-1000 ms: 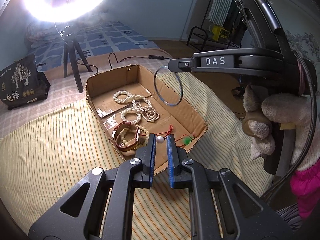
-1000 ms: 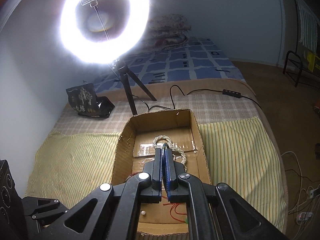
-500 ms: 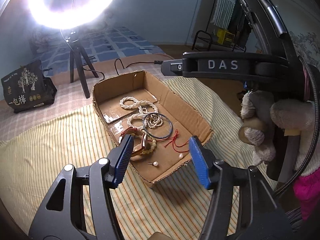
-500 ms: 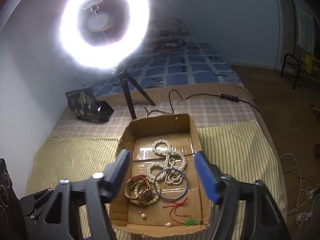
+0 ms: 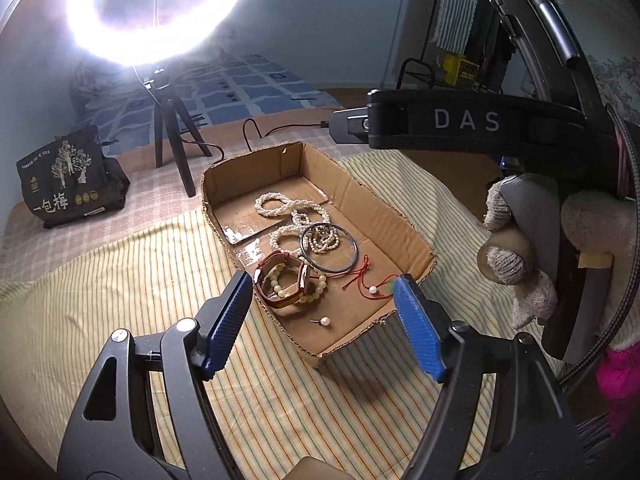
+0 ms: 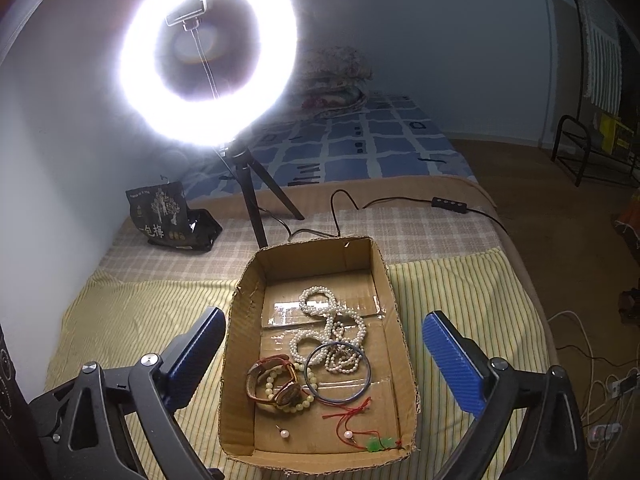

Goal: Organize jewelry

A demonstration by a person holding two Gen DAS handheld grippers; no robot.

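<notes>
1. Hovering above the near end of the cardboard box (image 6: 240, 364): left gripper (image 5: 324, 320) and right gripper (image 6: 320, 364), both spread wide with nothing between the blue pads.
2. Jewelry all lies inside the box, on its floor. Pearl necklace (image 6: 332, 320) coiled mid-box; dark bangle (image 6: 338, 372) lies flat, overlapping the necklace's near loops.
3. Brown watch (image 6: 276, 378) and pale bead bracelet (image 6: 292, 396) are tangled together at the left, touching the bangle's edge.
4. Near end: loose pearl pin (image 6: 283, 433), and red cord (image 6: 352, 420) with green beads (image 6: 378, 445) against the front wall.
5. Box sits on the striped cloth (image 6: 120, 320) over a bed; ring light (image 6: 208, 60) on a tripod stands behind, black bag (image 6: 168, 216) to its left.
6. Judgement: sorting seems nearly done, or a next piece awaits; no jewelry visible outside the box.
7. If tidying inside, pick the bangle first: lift straight up by its free near rim so the pearls do not drag along.
8. Small pin is risky: pads may push it rather than pinch it. Approach vertically and close slowly.
</notes>
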